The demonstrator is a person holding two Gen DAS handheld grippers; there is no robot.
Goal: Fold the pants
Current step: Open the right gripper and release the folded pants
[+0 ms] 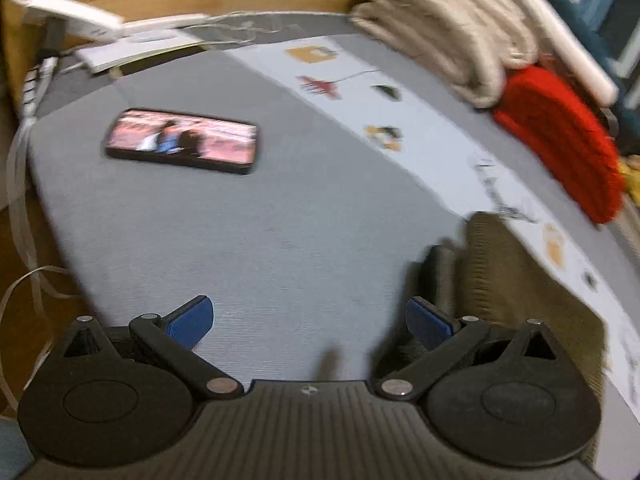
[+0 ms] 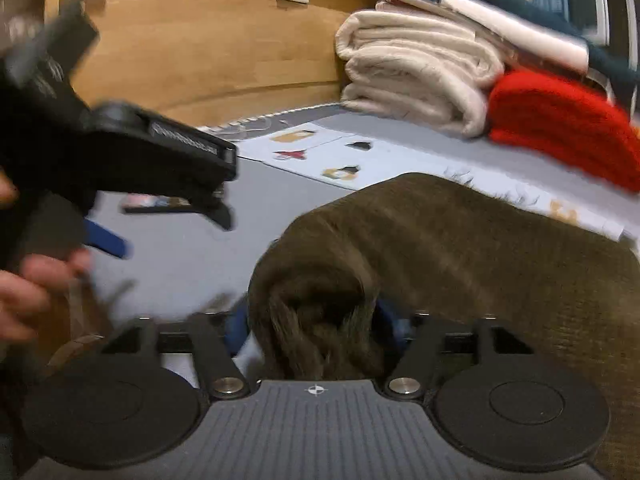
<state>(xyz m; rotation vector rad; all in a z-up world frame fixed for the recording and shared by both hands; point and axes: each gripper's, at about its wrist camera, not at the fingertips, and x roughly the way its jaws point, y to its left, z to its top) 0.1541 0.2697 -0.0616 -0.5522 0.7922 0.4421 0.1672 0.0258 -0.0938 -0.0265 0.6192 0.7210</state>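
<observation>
Olive-brown pants point(image 2: 460, 248) lie folded on the grey bed sheet point(image 2: 180, 264). Their thick folded end sits between the blue pads point(image 2: 238, 328) of my right gripper point(image 2: 312, 324), whose jaws stand wide on either side of the cloth; a sliver of sheet shows beside the left pad. In the left wrist view the pants point(image 1: 516, 280) lie to the right of my left gripper point(image 1: 310, 322), which is open over bare sheet with nothing between its fingers. The left gripper point(image 2: 168, 228) also appears in the right wrist view, held by a hand point(image 2: 28, 288) left of the pants.
A phone point(image 1: 182, 142) with a lit screen lies on the sheet ahead of the left gripper. Folded cream blankets point(image 2: 416, 68) and a red knit point(image 2: 560, 120) are stacked at the back right. A light-blue printed cloth point(image 1: 360, 92) runs along them. A wooden headboard point(image 2: 208, 52) stands behind; cables point(image 1: 20, 208) hang at the left.
</observation>
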